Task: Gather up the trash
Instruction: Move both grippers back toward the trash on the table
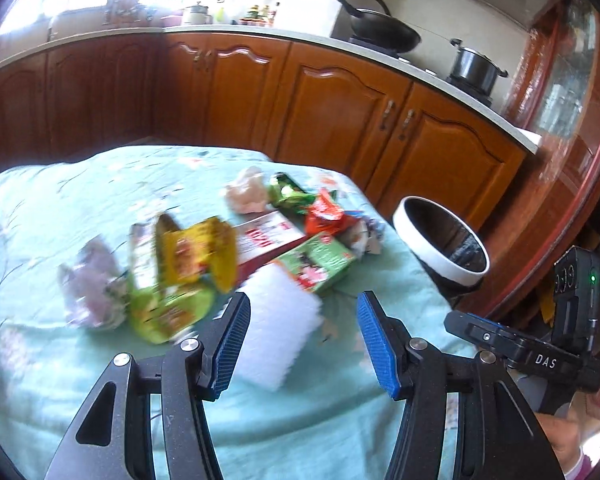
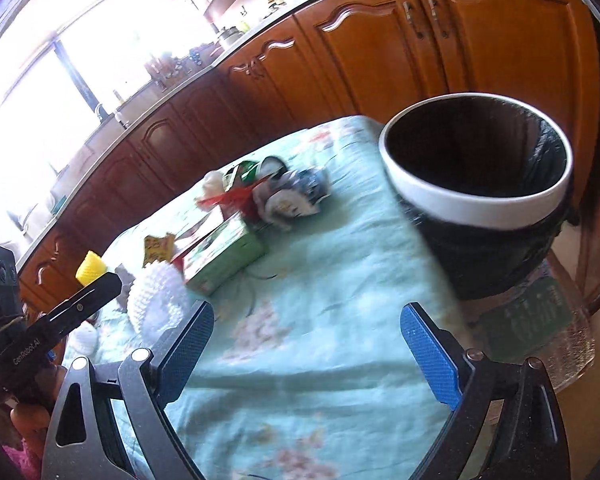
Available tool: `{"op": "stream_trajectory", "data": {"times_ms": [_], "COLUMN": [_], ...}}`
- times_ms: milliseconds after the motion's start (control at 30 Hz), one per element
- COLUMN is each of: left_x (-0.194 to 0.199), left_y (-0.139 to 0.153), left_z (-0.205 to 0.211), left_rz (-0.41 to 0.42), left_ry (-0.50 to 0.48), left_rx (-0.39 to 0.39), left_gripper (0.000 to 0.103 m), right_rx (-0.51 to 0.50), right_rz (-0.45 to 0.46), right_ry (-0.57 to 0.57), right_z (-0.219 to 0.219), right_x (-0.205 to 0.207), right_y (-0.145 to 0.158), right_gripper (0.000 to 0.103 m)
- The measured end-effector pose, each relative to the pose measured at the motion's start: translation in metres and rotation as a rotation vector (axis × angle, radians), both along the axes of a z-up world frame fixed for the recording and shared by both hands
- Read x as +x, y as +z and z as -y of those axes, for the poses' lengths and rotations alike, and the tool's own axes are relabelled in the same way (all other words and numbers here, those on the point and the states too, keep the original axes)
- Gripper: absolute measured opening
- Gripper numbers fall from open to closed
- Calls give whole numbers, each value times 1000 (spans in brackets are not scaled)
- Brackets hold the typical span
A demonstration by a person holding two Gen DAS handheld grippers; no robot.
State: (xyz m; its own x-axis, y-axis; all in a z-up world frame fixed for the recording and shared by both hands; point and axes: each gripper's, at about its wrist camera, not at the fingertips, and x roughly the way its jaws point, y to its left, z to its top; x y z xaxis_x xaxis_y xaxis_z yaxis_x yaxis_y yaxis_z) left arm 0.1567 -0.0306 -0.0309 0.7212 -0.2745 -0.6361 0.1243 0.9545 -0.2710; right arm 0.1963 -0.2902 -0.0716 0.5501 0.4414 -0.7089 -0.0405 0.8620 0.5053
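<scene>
The left gripper (image 1: 302,340) hangs over the worktop (image 1: 100,184), which is draped in a pale green floral cloth. Its blue pads (image 1: 374,340) stand roughly half apart and grip nothing. A white foam piece (image 1: 284,320) lies on the cloth below the gap, overlapped by the left pad in this view; whether they touch cannot be told.

The right gripper (image 2: 306,354) has its jaws spread wide and empty above bare cloth, touching nothing.

The trash lies heaped mid-worktop: a yellow snack bag (image 1: 198,256), a green carton (image 1: 320,262), a red-and-white box (image 1: 266,240), a red wrapper (image 1: 324,212), a green foil wrapper (image 1: 288,192) and crumpled paper (image 1: 246,192).

A black-lined bin with a white rim (image 2: 476,168) stands just beside the worktop's edge, ahead of the right gripper.
</scene>
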Motion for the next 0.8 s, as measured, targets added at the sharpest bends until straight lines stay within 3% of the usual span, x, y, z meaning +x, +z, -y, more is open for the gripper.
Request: {"op": "stream_trajectory", "data": {"times_ms": [400, 800], "left_x": [-31, 0], "left_y": [-1, -3], "left_z": [-56, -96], "left_rz": [-48, -92], "left_ry": [112, 190], "left_rx": [-11, -6], "left_gripper": [55, 57], "right_rx": [19, 29], "right_rz": [10, 23], "right_ry": [110, 184], "right_z": [-62, -103], "right_x": [-6, 4], "right_y": [2, 3], "right_gripper": [95, 95]}}
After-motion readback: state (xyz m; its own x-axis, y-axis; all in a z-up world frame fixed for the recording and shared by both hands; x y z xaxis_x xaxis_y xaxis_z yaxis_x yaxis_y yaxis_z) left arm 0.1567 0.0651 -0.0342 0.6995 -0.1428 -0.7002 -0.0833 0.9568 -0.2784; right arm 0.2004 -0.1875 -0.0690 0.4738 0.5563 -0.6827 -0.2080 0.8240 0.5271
